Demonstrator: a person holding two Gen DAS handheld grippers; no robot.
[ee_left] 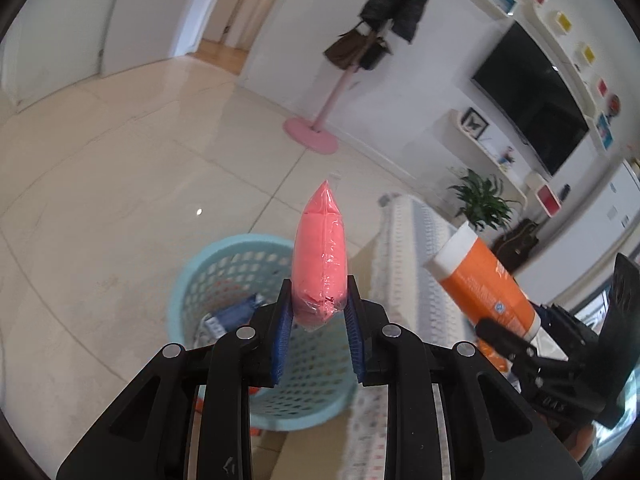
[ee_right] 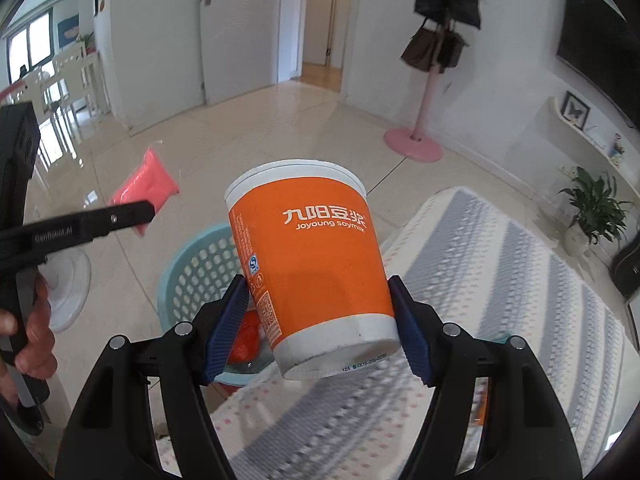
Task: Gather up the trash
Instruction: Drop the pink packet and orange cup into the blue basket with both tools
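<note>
My left gripper (ee_left: 319,304) is shut on a pink plastic-wrapped packet (ee_left: 320,256) and holds it above a light blue perforated trash basket (ee_left: 224,276) on the floor. My right gripper (ee_right: 320,312) is shut on an orange and white soymilk cup (ee_right: 312,264), tilted, near the basket's (ee_right: 196,268) right rim. The cup also shows in the left wrist view (ee_left: 480,280), and the pink packet in the right wrist view (ee_right: 146,182). The basket holds some trash, including a blue wrapper (ee_left: 232,314) and something orange-red (ee_right: 248,336).
A table with a patterned grey and white cloth (ee_right: 480,300) stands right of the basket. A pink coat stand (ee_left: 316,132) with a coat and bag is by the far wall. A potted plant (ee_left: 482,200) and a TV (ee_left: 532,96) are at the right. The floor is tiled.
</note>
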